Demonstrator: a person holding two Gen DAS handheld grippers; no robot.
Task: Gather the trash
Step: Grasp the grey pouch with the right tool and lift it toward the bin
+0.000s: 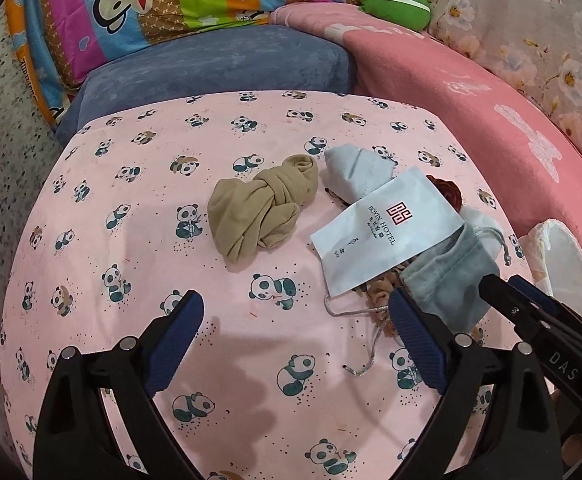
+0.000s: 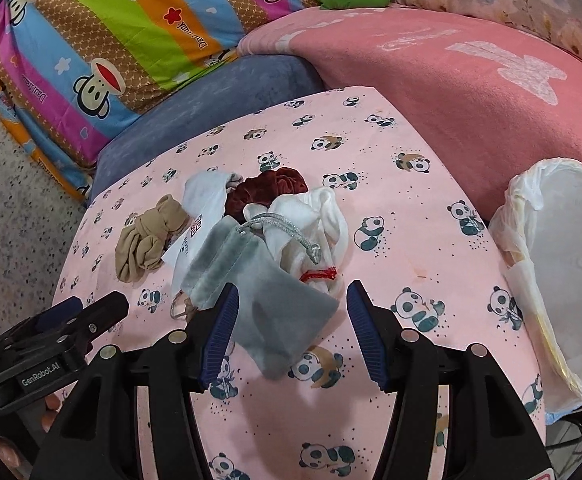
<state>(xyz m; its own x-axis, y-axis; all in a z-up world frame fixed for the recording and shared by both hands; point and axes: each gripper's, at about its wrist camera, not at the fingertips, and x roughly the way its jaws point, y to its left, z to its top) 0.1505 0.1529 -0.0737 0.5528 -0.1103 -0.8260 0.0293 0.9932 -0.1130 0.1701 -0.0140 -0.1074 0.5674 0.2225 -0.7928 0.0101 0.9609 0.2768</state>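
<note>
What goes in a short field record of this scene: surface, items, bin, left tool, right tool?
surface: pink panda-print cloth
items: knotted beige stocking, hotel paper packet, grey velvet drawstring pouch, dark red scrunchie, white cloth
bin: white-lined trash bin, at the cloth's right edge
left tool: open, empty
right tool: open, jaws either side of the pouch
</note>
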